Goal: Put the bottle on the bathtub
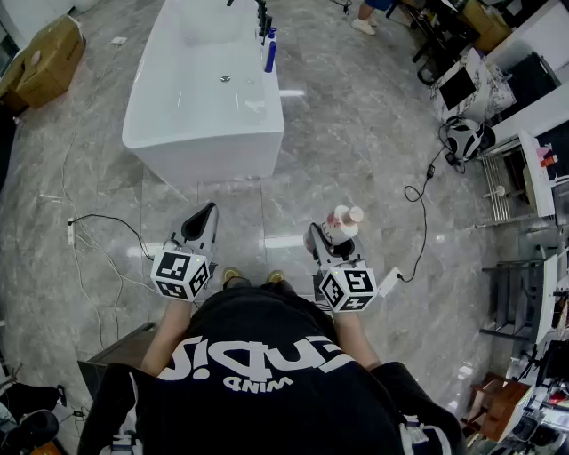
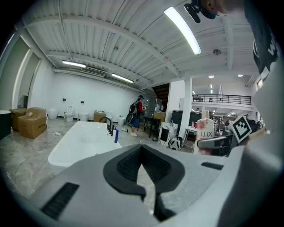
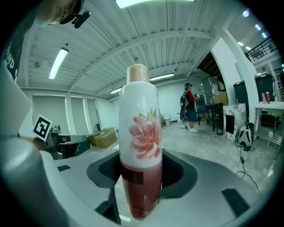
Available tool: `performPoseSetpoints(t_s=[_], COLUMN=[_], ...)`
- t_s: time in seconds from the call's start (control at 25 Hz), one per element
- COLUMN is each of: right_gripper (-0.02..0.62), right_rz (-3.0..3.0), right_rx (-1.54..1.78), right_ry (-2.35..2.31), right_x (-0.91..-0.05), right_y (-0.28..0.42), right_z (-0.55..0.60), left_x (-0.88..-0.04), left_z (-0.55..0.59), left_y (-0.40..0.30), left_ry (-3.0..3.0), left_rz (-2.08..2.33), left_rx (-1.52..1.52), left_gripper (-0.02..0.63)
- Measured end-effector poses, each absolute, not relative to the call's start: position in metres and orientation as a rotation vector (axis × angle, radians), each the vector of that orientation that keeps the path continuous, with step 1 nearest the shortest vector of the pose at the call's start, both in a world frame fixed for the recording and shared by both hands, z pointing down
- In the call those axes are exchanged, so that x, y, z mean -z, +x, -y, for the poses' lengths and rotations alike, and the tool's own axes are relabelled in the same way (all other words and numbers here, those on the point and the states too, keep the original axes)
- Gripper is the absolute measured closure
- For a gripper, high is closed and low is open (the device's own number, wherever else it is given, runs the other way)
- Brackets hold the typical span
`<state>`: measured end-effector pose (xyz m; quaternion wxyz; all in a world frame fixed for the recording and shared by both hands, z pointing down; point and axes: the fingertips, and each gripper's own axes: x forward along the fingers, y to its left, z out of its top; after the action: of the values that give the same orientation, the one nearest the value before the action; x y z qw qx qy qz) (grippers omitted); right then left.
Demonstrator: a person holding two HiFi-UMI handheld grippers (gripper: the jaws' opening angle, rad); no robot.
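A white and pink bottle (image 3: 140,146) with a flower print and a beige cap stands upright between the jaws of my right gripper (image 3: 140,177), which is shut on it. From the head the bottle (image 1: 342,224) shows above the right gripper (image 1: 331,244), held over the floor. My left gripper (image 1: 201,224) is shut and holds nothing; its dark pads (image 2: 128,166) nearly meet. The white bathtub (image 1: 151,133) stands ahead and a little left, with a black tap (image 1: 262,16) and a blue bottle (image 1: 270,53) at its far right rim. From the left gripper the bathtub (image 2: 66,153) lies ahead to the left.
Cardboard boxes (image 1: 44,58) sit at the far left. Black cables (image 1: 98,231) run over the marble floor at left, another cable (image 1: 422,209) at right. Desks, screens and a helmet (image 1: 464,138) crowd the right side. A person (image 2: 138,113) stands far behind the tub.
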<state>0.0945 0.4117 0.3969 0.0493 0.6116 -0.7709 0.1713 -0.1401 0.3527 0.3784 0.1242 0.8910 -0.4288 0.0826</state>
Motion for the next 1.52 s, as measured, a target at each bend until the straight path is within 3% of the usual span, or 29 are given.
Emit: performPoseSetpoints(t_s=[0.64, 1.52], right_gripper=[0.351, 0.350], right_rz=[2.344, 2.340], right_rx=[-0.477, -0.514], right_ry=[1.943, 1.932], right_x=[-0.400, -0.423], right_y=[0.050, 0.070], right_z=[-0.379, -0.215], left_x=[-0.393, -0.402], left_z=[-0.315, -0.158], left_y=[-0.169, -0.148], left_ry=[2.666, 2.674], left_rz=[1.132, 1.119], left_rx=[-0.211, -0.215], left_gripper=[0.598, 0.598])
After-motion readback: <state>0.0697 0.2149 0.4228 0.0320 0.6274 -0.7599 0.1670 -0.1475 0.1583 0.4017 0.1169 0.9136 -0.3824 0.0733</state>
